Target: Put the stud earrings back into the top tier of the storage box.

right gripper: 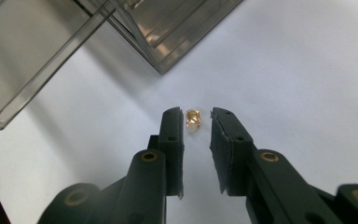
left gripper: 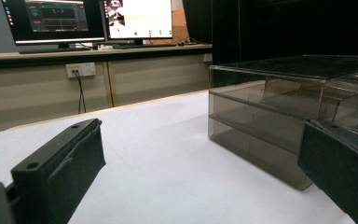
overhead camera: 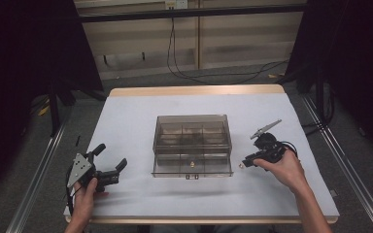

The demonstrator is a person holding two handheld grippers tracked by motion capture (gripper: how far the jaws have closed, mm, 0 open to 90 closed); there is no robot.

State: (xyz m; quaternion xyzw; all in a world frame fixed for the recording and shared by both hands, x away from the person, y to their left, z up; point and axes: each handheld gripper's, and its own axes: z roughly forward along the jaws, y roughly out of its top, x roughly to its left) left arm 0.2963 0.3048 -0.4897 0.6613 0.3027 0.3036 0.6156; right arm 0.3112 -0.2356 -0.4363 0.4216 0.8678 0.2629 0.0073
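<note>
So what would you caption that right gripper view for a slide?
Right gripper, jaws slightly apart around a small golden bead on the white table, beside the smoky clear drawer box.

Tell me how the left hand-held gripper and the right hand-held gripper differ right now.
The left hand-held gripper has its jaws spread wide with nothing between them; the right hand-held gripper has its jaws narrowed around a small golden piece, not clearly clamped. The left sits away from the smoky clear box, pointing towards it; the right sits just beside the box's front corner. Both are black, and each is held in a hand.
</note>
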